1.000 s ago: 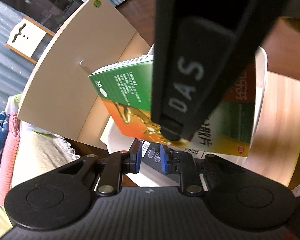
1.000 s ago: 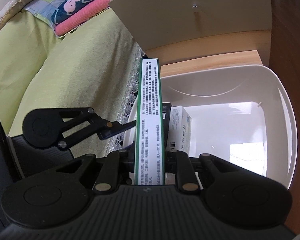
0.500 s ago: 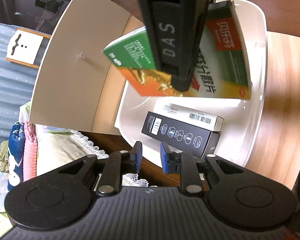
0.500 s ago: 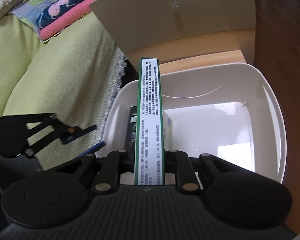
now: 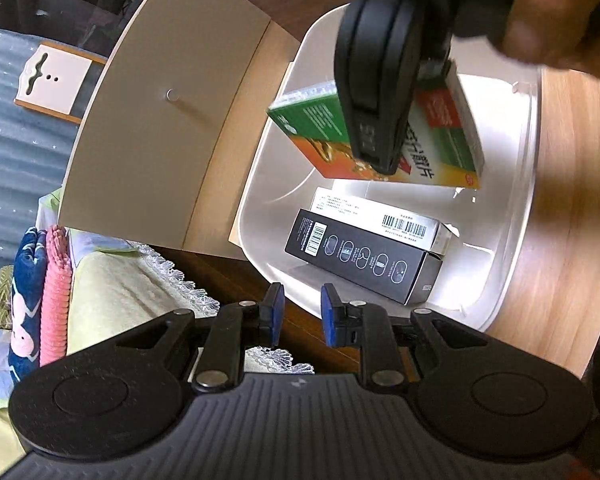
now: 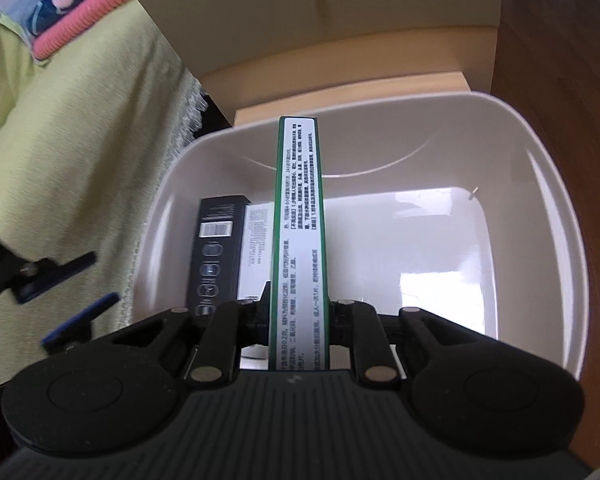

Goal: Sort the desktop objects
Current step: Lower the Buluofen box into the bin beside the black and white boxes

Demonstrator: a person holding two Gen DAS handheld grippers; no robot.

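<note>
Here, across the left side of the right wrist view, a wide yellow-green spread (image 6: 64, 152), with folded pink and blue cloth (image 6: 76, 4) at its upper edge. Beside it a pale wooden cabinet panel (image 5: 160, 120) with a small round knob (image 5: 172, 95), standing just behind the wooden tabletop (image 5: 568, 208). On that tabletop, hard against its cabinet-side edge, a white plastic bin (image 6: 556, 184), open at the top. Inside the bin, along its wall nearest the spread, a black box (image 5: 364, 258) lying flat, and touching its far side a white box (image 5: 384, 220) with a barcode. Above the bin's open middle, clear of both boxes and of the floor, a green and orange medicine box (image 5: 316, 124), tilted, narrow printed edge toward the right wrist camera. Right gripper (image 6: 299, 320) clamped onto that medicine box, fingers pressed on its two broad faces. Left gripper (image 5: 300, 314) outside the bin's near rim, blue pads (image 5: 277, 312) narrowly apart, nothing between them.
</note>
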